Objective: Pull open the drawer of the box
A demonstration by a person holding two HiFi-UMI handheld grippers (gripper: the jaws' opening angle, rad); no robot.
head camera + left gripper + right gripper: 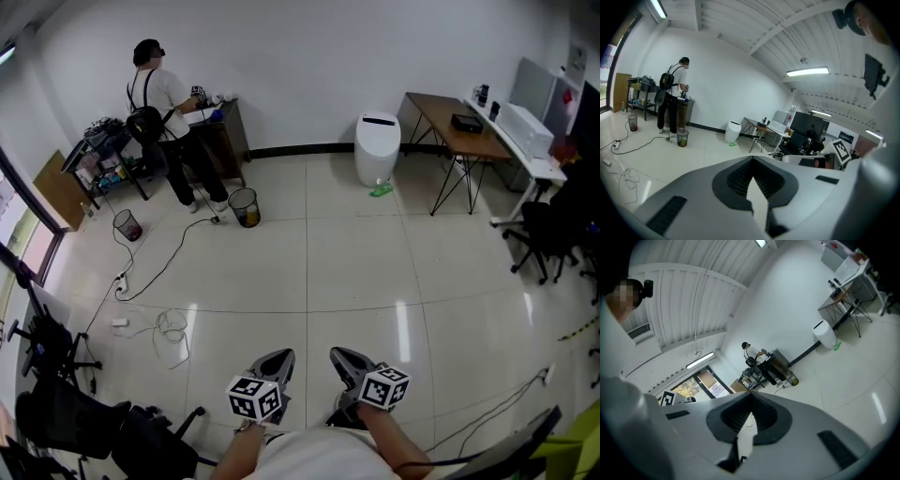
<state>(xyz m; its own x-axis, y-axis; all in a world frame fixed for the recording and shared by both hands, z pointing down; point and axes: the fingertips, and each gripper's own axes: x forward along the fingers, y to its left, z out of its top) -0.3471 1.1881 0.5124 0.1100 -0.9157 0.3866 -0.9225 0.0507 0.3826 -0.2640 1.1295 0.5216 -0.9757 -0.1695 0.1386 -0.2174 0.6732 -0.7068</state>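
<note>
No box with a drawer can be made out in any view. In the head view both grippers are held close to my body, low over the tiled floor. My left gripper (278, 360) and right gripper (343, 358) point forward side by side, a short gap apart. Each carries its marker cube. The left gripper (752, 160) has its jaws together at the tips with nothing between them. The right gripper (751, 397) is shut the same way and holds nothing. Both aim into the open room.
A person (161, 103) stands at a dark cabinet (223, 131) at the back left, with a waste bin (244, 206) nearby. Cables (169, 323) trail over the floor at left. A white bin (378, 147), a desk (457, 124) and office chairs (548, 234) stand at right.
</note>
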